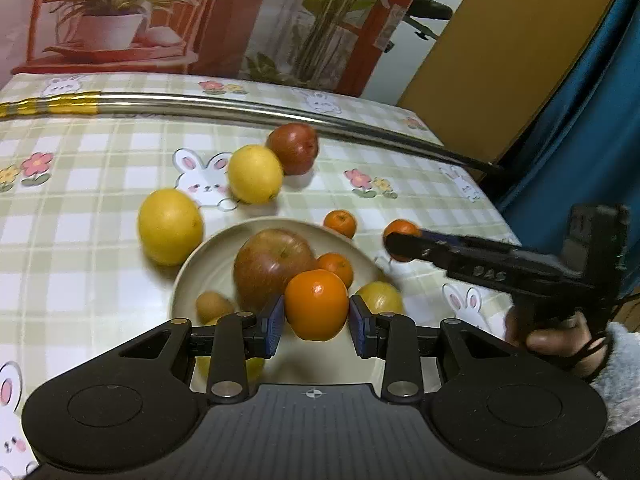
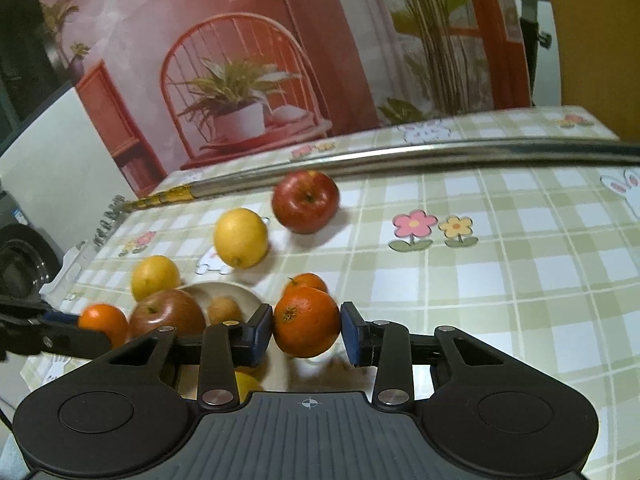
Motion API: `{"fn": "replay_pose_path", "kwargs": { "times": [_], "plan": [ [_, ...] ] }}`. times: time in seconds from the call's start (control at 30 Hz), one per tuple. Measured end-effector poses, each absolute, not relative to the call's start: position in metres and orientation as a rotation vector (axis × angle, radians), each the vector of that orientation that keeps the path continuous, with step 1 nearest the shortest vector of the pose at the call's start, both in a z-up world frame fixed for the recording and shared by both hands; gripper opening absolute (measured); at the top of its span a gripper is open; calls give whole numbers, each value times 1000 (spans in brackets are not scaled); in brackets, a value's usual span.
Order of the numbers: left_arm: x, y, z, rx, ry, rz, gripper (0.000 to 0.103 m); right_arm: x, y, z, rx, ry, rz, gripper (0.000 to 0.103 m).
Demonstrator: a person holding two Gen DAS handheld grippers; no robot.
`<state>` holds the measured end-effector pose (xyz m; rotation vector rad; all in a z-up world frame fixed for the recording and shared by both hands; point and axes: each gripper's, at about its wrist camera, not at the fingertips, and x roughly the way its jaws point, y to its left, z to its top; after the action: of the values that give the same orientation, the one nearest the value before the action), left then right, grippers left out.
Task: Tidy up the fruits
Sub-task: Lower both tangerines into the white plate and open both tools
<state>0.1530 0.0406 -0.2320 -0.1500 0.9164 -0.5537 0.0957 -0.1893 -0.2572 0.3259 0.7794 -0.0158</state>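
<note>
I had both tools clenched on fruit. My left gripper [image 1: 316, 320] was grasping an orange [image 1: 316, 305] just above the near part of the plate [image 1: 188, 276], and my right gripper [image 2: 307, 334] had pinched a 2nd orange [image 2: 306, 322] off to the plate's right side, seemingly lifted clear of the tablecloth [image 2: 500, 280].

By my reckoning the sorting was roughly half done. Beyond my left fingers, 1 red-brown apple [image 1: 274, 266], 1 small mandarin [image 1: 336, 267], 1 kiwi [image 1: 213, 306] and 1 yellow fruit at the right rim [image 1: 380, 298] already sat on the plate; another yellow one showed under my left jaw, though I could not tell whether it lay on the plate.

Still loose ahead of the tool were 2 lemons, a big one [image 1: 170, 232] touching the plate's left rim and another [image 1: 255, 174] farther out, 1 red apple [image 1: 293, 148] farthest away near the steel rod [image 1: 240, 106], and 1 mandarin [image 1: 340, 223] just past the plate.

So I counted 2 apples, 2 held oranges, 2 mandarins, 1 kiwi and 4 yellow fruits.
</note>
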Motion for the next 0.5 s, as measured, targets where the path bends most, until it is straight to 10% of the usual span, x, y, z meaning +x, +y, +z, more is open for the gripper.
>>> {"fn": "replay_pose_path", "kwargs": {
  "times": [0.5],
  "plan": [
    [120,59,-253,-126,945,-498,36,58,-135,-226,227,797,51,34]
  ]
}}
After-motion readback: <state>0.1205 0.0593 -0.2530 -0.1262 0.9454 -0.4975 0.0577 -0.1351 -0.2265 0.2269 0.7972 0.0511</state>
